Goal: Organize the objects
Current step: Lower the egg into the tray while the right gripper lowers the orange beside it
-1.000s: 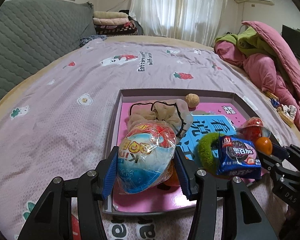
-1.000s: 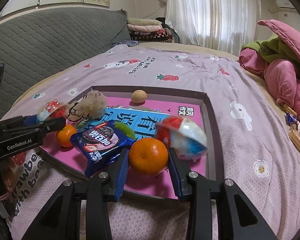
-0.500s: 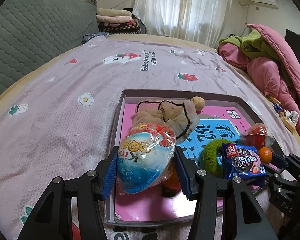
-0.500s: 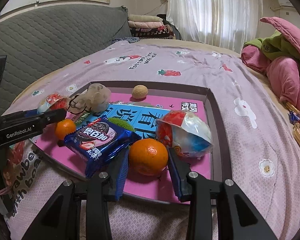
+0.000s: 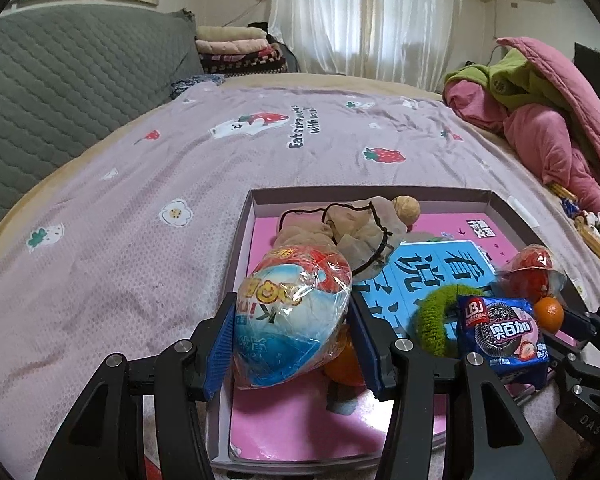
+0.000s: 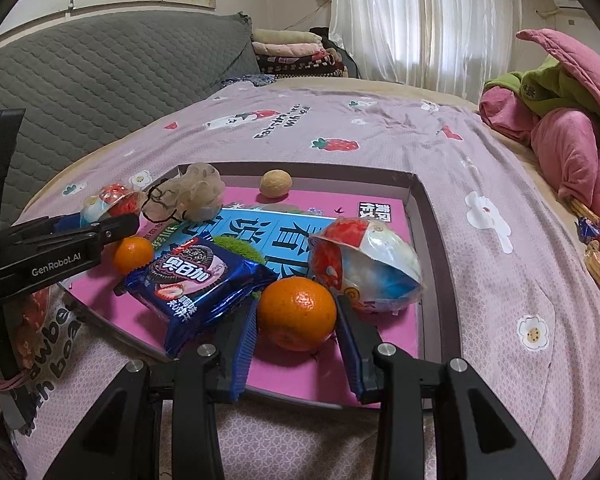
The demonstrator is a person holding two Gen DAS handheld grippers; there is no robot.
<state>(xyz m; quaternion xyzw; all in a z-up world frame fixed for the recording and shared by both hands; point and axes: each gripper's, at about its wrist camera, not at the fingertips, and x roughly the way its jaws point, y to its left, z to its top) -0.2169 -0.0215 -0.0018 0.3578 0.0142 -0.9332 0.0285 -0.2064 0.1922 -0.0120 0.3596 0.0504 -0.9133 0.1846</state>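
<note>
My left gripper [image 5: 292,300] is shut on a plastic-wrapped egg toy [image 5: 288,320], held over the near left corner of a shallow grey-rimmed tray [image 5: 364,194]. Below the egg toy lies an orange [image 5: 342,364]. My right gripper [image 6: 296,316] is shut on another orange [image 6: 296,308], low over the tray's near edge [image 6: 432,240]. Inside the tray lie a blue cookie pack [image 6: 196,280], a second egg toy [image 6: 368,264], a green scrunchie [image 5: 436,320], a walnut [image 6: 276,184] and a beige net with black trim [image 5: 348,232].
The tray rests on a lilac bedsheet [image 5: 140,220]. Pink and green quilts [image 6: 560,120] are heaped at the right. Small snacks [image 6: 596,256] lie at the right edge of the bed. A grey quilted headboard [image 5: 60,80] rises on the left, with folded blankets [image 5: 236,48] behind.
My left gripper has shifted slightly with the egg toy still in it, so the tray sits further right in its view. The right gripper and its orange have not moved.
</note>
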